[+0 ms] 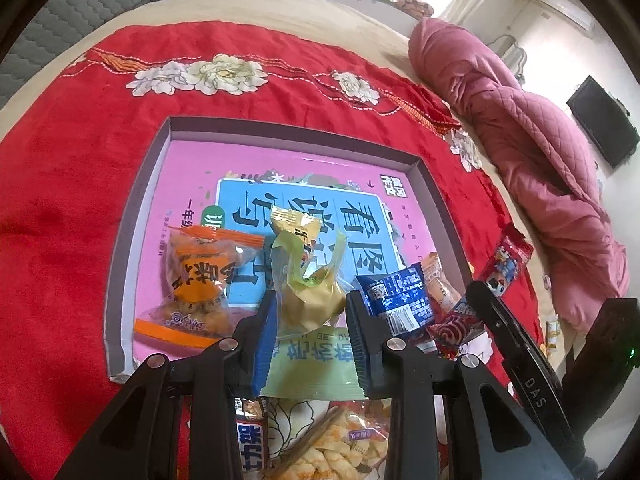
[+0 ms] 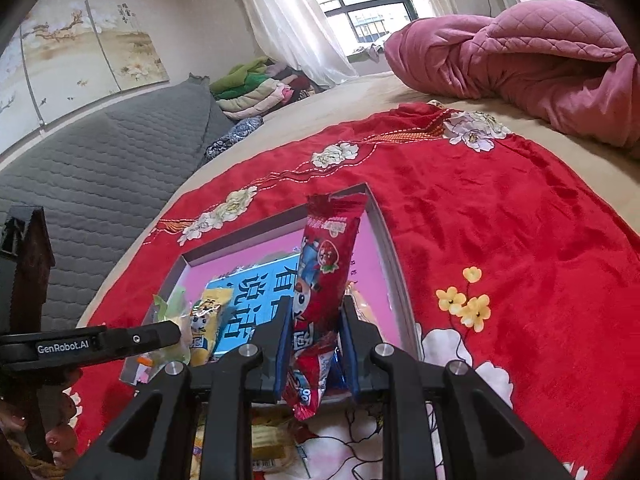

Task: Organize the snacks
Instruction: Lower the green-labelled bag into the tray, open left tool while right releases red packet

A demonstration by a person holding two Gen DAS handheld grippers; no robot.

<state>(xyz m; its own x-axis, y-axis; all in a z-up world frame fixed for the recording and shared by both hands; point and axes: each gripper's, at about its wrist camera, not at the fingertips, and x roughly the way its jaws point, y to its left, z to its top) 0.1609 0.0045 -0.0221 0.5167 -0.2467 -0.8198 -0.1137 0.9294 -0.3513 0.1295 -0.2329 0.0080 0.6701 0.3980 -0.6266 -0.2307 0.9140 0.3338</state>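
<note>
My left gripper (image 1: 312, 320) is shut on a yellow-green wrapped snack (image 1: 310, 292) and holds it just above the near part of a shallow grey box tray (image 1: 280, 128). A pink and blue book lines the tray. An orange wrapped snack (image 1: 200, 280) lies in the tray at the left. A yellow packet (image 1: 292, 220) shows just behind the held snack. My right gripper (image 2: 316, 340) is shut on a long red strawberry packet (image 2: 326, 276), upright over the tray's near right corner (image 2: 384, 240). The same red packet (image 1: 508, 258) appears at the right of the left wrist view.
A blue packet (image 1: 400, 300) and red packets (image 1: 452, 324) lie at the tray's right side. A green packet (image 1: 312, 368), a chip bag (image 1: 340, 448) and a brown bar (image 1: 250, 440) lie on the red floral cloth (image 1: 80, 200) below my left gripper. A pink quilt (image 2: 520, 52) is heaped at the back.
</note>
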